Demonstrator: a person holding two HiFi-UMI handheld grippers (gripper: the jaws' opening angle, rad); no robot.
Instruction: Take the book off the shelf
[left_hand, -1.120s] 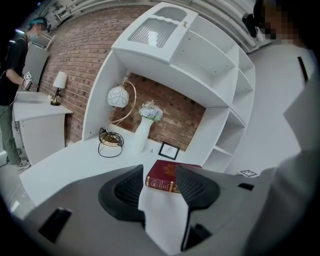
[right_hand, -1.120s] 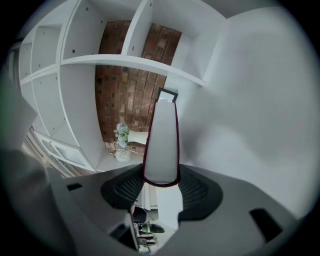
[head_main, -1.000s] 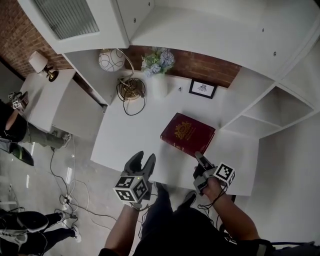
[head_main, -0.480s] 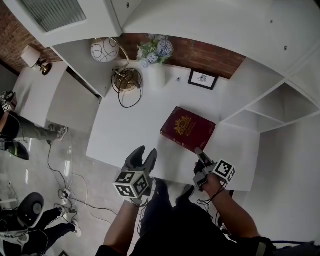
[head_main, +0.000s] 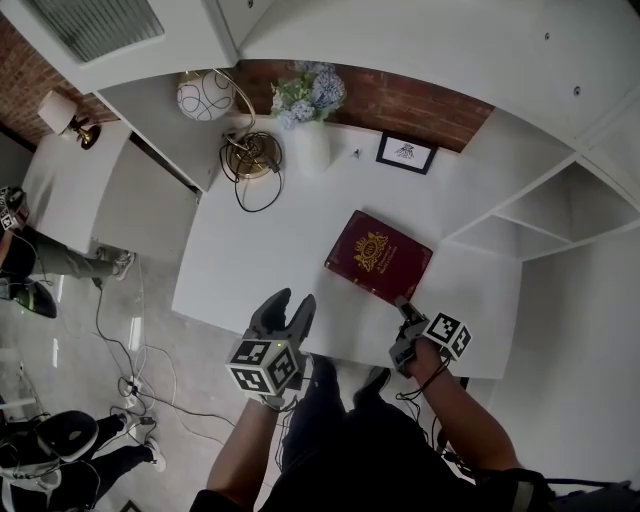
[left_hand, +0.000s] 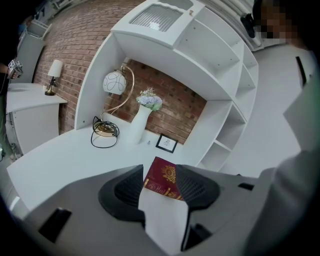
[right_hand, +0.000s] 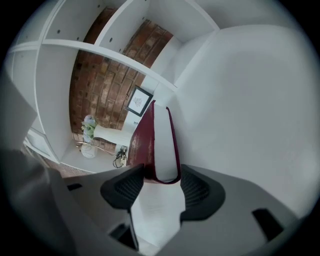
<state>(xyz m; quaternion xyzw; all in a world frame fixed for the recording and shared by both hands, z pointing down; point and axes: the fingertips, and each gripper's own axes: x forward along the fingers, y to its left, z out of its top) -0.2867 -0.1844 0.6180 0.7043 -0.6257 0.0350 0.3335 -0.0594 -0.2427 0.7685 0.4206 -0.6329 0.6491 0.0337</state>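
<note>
A dark red book (head_main: 378, 255) with a gold crest lies on the white desk (head_main: 255, 265), right of centre. My right gripper (head_main: 402, 303) is at its near corner, shut on the book (right_hand: 150, 145). In the right gripper view the pads (right_hand: 131, 184) press the two covers at the book's near end. My left gripper (head_main: 290, 303) hangs open over the desk's front edge with nothing between its fingers. In the left gripper view the book (left_hand: 162, 179) shows well beyond the left gripper (left_hand: 160, 172).
At the back of the desk stand a white vase of flowers (head_main: 315, 160), a globe lamp (head_main: 205, 95) on a gold base and a small picture frame (head_main: 405, 153). Open white shelves (head_main: 530, 215) rise at the right. Cables (head_main: 120, 330) and a person (head_main: 20, 255) are on the floor at left.
My right gripper has come down with the book's near end, and the book now looks flat on the desk. The left gripper has hardly moved.
</note>
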